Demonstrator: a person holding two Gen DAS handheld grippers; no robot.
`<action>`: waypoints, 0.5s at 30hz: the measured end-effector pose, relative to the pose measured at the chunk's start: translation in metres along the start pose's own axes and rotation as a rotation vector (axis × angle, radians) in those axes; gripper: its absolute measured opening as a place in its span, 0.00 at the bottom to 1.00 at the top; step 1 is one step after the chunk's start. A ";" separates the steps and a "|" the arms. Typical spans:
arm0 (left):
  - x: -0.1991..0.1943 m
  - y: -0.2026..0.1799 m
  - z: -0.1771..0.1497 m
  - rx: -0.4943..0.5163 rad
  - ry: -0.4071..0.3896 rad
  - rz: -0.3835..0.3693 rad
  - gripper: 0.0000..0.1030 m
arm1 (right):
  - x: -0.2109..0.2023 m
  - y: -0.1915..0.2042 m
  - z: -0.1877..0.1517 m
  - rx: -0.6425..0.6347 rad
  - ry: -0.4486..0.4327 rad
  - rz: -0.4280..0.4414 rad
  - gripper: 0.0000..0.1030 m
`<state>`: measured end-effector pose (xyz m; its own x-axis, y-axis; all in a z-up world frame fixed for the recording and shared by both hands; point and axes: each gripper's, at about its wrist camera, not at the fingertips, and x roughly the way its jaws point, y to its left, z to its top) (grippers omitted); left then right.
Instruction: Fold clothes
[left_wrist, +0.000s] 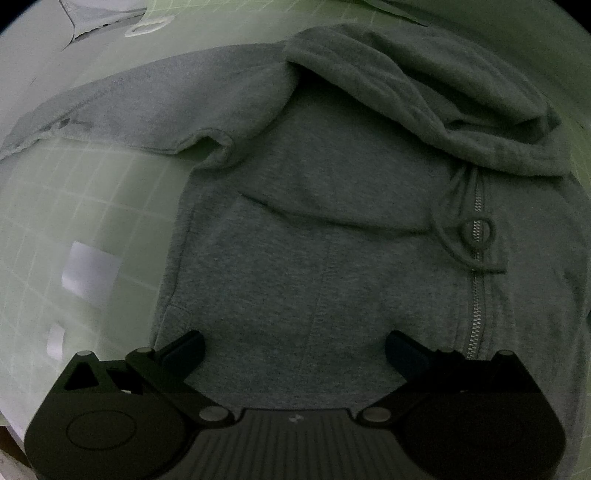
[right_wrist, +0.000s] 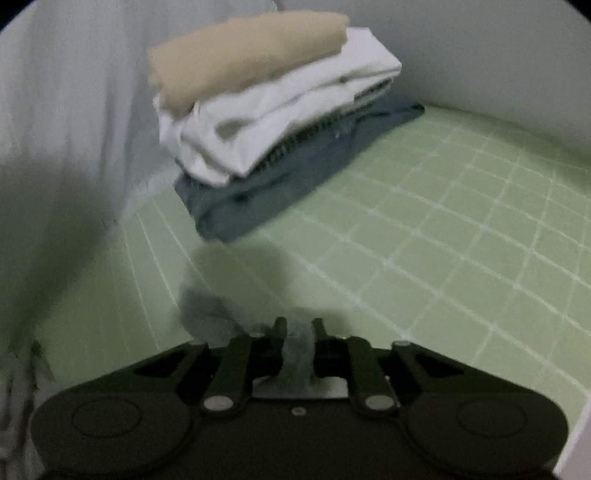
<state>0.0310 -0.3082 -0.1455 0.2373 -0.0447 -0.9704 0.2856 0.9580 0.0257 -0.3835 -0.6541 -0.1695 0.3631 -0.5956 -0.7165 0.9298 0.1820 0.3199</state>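
Observation:
A grey zip hoodie (left_wrist: 314, 221) lies face up on the green grid mat (left_wrist: 74, 192), its hood (left_wrist: 424, 92) bunched at the top right and one sleeve (left_wrist: 129, 107) stretched out to the left. My left gripper (left_wrist: 295, 343) hovers open over the lower body of the hoodie, with nothing between its fingers. In the right wrist view my right gripper (right_wrist: 299, 328) stands narrow, with a strip of grey fabric (right_wrist: 210, 314) pinched between its fingers and bunching out to the left just above the mat (right_wrist: 443, 240).
A stack of folded clothes stands ahead of the right gripper: a beige piece (right_wrist: 247, 55) on a white one (right_wrist: 280, 122) on a blue-grey one (right_wrist: 277, 184). A white curtain (right_wrist: 55, 110) hangs at the left. White paper labels (left_wrist: 88, 269) lie on the mat.

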 end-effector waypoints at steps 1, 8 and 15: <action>0.001 -0.001 0.001 0.000 0.001 0.000 1.00 | -0.001 0.004 0.001 -0.019 -0.001 -0.023 0.32; -0.004 0.009 0.001 0.001 0.006 -0.002 1.00 | 0.006 0.055 0.029 -0.321 -0.022 0.005 0.56; -0.004 0.010 -0.014 -0.005 -0.012 -0.001 1.00 | 0.041 0.102 0.019 -0.589 0.204 0.017 0.64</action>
<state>0.0203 -0.2946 -0.1447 0.2479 -0.0491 -0.9675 0.2815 0.9593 0.0235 -0.2753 -0.6747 -0.1544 0.3283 -0.4376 -0.8371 0.7798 0.6257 -0.0212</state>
